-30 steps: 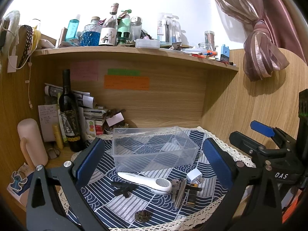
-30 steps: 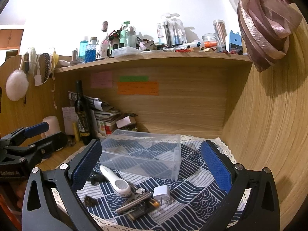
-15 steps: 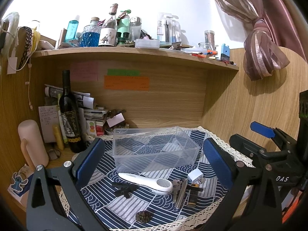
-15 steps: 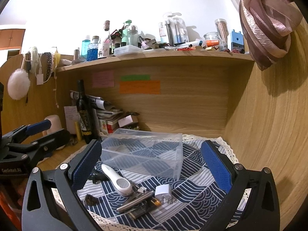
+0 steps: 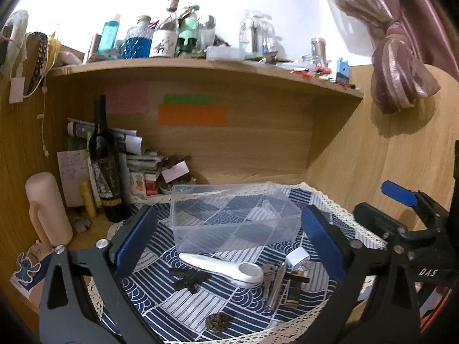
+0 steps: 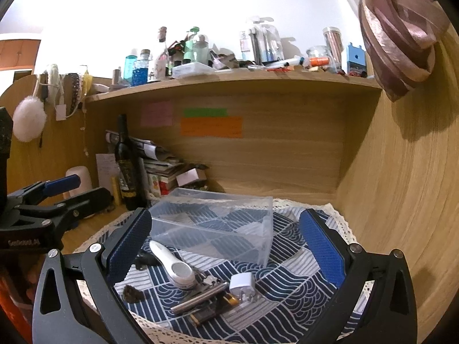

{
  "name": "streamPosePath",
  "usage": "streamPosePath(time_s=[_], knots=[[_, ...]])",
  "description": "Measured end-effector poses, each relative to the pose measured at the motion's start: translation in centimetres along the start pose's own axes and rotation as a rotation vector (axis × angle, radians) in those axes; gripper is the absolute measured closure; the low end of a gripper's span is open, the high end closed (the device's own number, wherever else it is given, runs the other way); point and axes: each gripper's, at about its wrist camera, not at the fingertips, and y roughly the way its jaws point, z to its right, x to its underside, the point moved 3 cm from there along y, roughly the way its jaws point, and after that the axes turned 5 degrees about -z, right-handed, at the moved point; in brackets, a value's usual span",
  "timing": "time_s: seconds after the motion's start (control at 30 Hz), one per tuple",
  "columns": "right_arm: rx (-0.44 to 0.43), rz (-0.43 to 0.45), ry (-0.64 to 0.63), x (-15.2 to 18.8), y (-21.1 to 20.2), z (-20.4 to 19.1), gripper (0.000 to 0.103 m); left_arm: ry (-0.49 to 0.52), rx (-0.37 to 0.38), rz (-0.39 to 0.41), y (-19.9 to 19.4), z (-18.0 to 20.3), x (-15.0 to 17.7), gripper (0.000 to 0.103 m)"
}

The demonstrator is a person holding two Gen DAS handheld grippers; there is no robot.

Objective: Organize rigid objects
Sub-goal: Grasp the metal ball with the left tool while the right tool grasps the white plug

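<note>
A clear plastic box (image 5: 232,218) (image 6: 218,226) stands empty on a blue patterned cloth (image 5: 178,309). In front of it lie a white handled tool (image 5: 223,266) (image 6: 175,266), a white plug adapter (image 5: 298,258) (image 6: 242,283), a metal tool (image 5: 275,283) (image 6: 200,295), a black clip (image 5: 189,279) and a small dark round piece (image 5: 218,322). My left gripper (image 5: 226,240) is open and empty above these things. My right gripper (image 6: 226,243) is open and empty, to the right of the left one; its body shows in the left wrist view (image 5: 401,229).
A dark wine bottle (image 5: 104,166), a pink cylinder (image 5: 47,209) and stacked papers and boxes (image 5: 143,169) crowd the back left. A shelf (image 5: 200,68) full of bottles runs overhead. Wooden walls close the back and right. A pink curtain (image 5: 401,80) hangs at right.
Both grippers have drifted slightly; the right wrist view has shifted a little. Nothing on the cloth has moved.
</note>
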Motion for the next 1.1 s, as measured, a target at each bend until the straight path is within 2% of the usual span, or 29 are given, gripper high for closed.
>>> streamPosePath(time_s=[0.03, 0.07, 0.13, 0.17, 0.2, 0.3, 0.37, 0.53, 0.67, 0.9, 0.93, 0.97, 1.0, 1.1], knots=[[0.000, -0.010, 0.004, 0.1, 0.2, 0.2, 0.008, -0.004, -0.001, -0.018, 0.4, -0.2, 0.2, 0.018], [0.000, -0.028, 0.010, 0.4, 0.5, 0.5, 0.013, -0.004, -0.003, -0.029, 0.6, -0.4, 0.4, 0.019], [-0.007, -0.052, 0.019, 0.9, 1.0, 1.0, 0.016, -0.004, -0.001, -0.083, 1.4, -1.0, 1.2, 0.023], [-0.012, -0.068, 0.024, 1.3, 1.3, 1.3, 0.018, 0.008, -0.006, -0.052, 1.5, -1.1, 1.4, 0.024], [-0.012, -0.082, 0.024, 1.7, 1.6, 1.5, 0.019, 0.013, -0.016, -0.060, 1.9, -1.2, 1.9, 0.026], [0.001, -0.131, 0.020, 2.9, 2.5, 2.2, 0.025, -0.005, -0.014, -0.152, 3.1, -1.3, 3.8, 0.033], [0.000, -0.180, 0.022, 3.8, 3.3, 2.4, 0.033, 0.003, -0.018, -0.199, 3.9, -1.4, 5.2, 0.037], [-0.005, -0.300, 0.038, 6.6, 5.5, 2.8, 0.035, -0.018, 0.001, -0.320, 6.0, -1.4, 8.8, 0.049], [-0.017, -0.366, 0.053, 7.8, 6.9, 2.8, 0.036, -0.033, 0.019, -0.391, 6.8, -1.3, 10.8, 0.052], [-0.007, -0.421, 0.050, 8.0, 9.9, 2.7, 0.037, 0.009, 0.021, -0.432, 7.2, -1.7, 12.8, 0.053], [-0.007, -0.425, 0.044, 8.1, 10.3, 2.6, 0.040, 0.016, 0.020, -0.436, 7.3, -1.8, 12.9, 0.056], [-0.004, -0.437, 0.036, 8.2, 10.8, 2.4, 0.049, 0.033, 0.017, -0.443, 7.5, -2.1, 13.0, 0.060], [0.003, -0.456, 0.035, 8.4, 11.5, 2.4, 0.053, 0.034, 0.028, -0.459, 7.9, -2.1, 13.4, 0.069], [-0.008, -0.496, 0.067, 9.1, 12.9, 2.7, 0.056, 0.056, 0.024, -0.446, 8.0, -2.1, 13.5, 0.072]])
